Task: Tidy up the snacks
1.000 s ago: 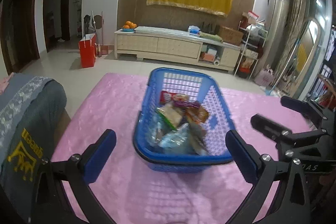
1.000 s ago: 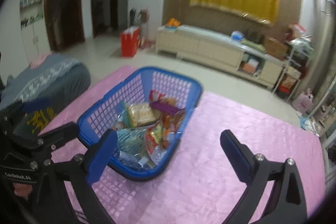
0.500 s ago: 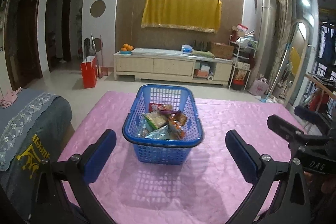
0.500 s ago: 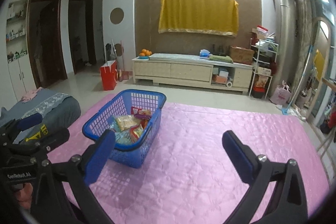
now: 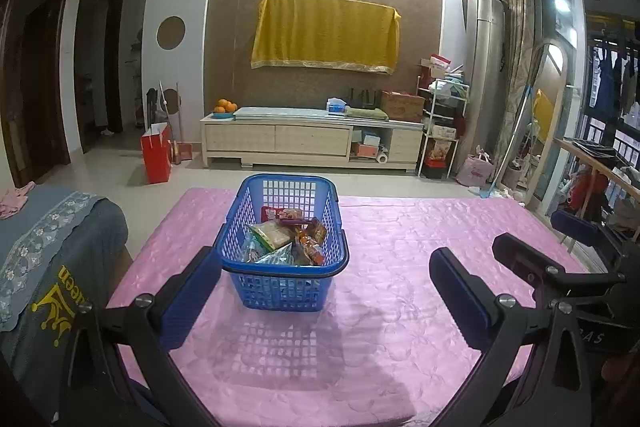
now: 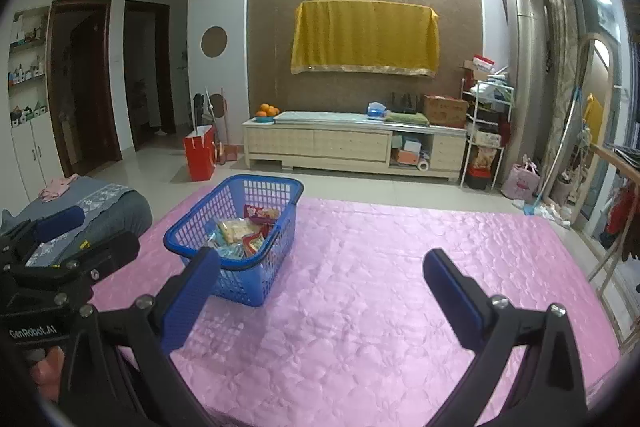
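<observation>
A blue plastic basket (image 5: 280,285) stands on the pink quilted table cover (image 5: 400,251), holding several snack packets (image 5: 286,237). My left gripper (image 5: 326,291) is open, held back from the basket's near wall with nothing between its blue pads. In the right wrist view the same basket (image 6: 244,287) sits to the left with its snack packets (image 6: 240,231). My right gripper (image 6: 320,299) is open and empty over bare cover, right of the basket. The left gripper's body (image 6: 60,267) shows at the left edge.
A grey blanket (image 5: 44,251) covers furniture left of the table. Beyond the table's far edge lie the floor, a red bag (image 5: 156,159), a low cabinet (image 5: 312,145) and a cluttered rack (image 5: 442,127). The right gripper's body (image 5: 560,271) is at the right.
Both grippers have pulled back and up from the basket, which now looks smaller and farther away. The basket stays on the cover; both grippers remain open.
</observation>
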{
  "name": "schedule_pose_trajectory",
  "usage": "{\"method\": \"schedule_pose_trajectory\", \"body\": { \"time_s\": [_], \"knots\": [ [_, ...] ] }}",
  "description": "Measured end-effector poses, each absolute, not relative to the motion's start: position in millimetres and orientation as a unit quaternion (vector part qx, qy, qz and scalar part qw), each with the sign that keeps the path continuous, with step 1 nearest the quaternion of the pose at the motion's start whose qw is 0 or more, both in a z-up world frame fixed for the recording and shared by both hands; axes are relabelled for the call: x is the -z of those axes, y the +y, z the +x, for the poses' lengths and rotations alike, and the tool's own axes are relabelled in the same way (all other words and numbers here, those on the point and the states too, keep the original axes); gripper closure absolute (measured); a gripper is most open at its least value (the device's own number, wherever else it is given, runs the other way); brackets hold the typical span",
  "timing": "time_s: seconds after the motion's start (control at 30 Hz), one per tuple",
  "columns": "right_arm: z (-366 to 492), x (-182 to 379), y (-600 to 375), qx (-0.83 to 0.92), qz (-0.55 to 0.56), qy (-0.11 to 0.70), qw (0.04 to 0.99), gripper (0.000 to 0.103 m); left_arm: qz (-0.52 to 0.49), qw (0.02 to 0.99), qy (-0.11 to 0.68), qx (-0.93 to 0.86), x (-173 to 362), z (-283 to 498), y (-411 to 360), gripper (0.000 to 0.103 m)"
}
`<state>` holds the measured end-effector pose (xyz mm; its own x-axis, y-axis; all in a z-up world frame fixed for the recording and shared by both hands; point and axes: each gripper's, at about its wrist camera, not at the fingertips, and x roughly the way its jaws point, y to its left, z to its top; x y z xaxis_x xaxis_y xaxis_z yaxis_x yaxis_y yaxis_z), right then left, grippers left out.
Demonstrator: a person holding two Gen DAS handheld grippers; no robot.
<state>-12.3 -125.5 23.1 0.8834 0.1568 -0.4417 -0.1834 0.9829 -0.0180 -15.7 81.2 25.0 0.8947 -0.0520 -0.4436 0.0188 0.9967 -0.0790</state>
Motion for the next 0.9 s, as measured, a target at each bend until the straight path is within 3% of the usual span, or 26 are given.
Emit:
{"method": "schedule_pose_trajectory", "body": {
  "time_s": [0.9],
  "knots": [
    [-19.1, -14.5, -137.1, -0.074, -0.020, 0.247, 0.966, 0.000, -0.022, 0.971, 0.238, 0.017, -21.2, -20.7, 70.2, 0.000]
  ]
}}
